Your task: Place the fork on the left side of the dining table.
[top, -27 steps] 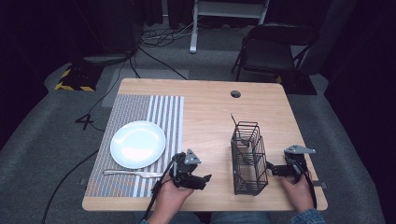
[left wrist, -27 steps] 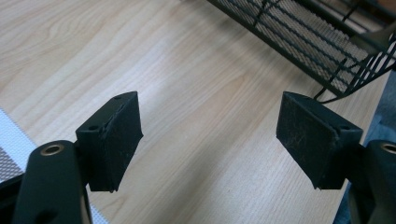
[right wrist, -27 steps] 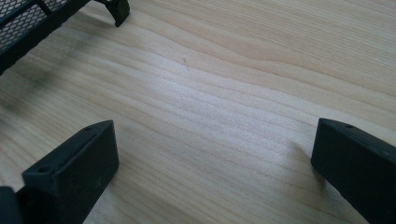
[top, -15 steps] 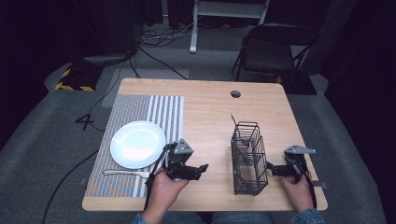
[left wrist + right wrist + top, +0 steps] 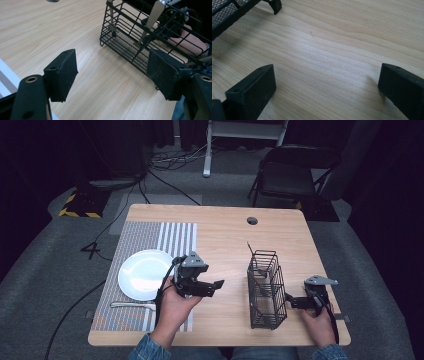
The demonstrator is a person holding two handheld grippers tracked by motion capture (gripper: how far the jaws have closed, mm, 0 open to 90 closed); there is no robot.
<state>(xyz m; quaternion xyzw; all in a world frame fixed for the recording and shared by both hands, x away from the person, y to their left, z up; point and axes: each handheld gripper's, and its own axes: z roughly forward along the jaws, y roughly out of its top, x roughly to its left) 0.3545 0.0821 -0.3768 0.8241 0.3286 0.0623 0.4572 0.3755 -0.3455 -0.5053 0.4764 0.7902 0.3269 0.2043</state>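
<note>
A black wire cutlery basket (image 5: 266,290) stands on the wooden table (image 5: 220,235), right of centre. In the left gripper view the basket (image 5: 125,42) holds a silver utensil handle (image 5: 155,12) and a thinner one (image 5: 110,10). My left gripper (image 5: 216,287) hovers open beside the white plate (image 5: 145,280), its jaws (image 5: 112,72) wide apart and pointing toward the basket, holding nothing. My right gripper (image 5: 290,301) rests low at the basket's right side, open over bare wood (image 5: 327,85). A fork (image 5: 132,305) lies in front of the plate.
A grey striped placemat (image 5: 150,245) under the plate and fork covers the table's left part. A cable hole (image 5: 252,220) sits near the far edge. A black chair (image 5: 295,175) and floor cables (image 5: 165,165) lie beyond the table.
My left gripper has moved away from the person and slightly left, ending beside the plate. The right gripper and the basket have stayed put.
</note>
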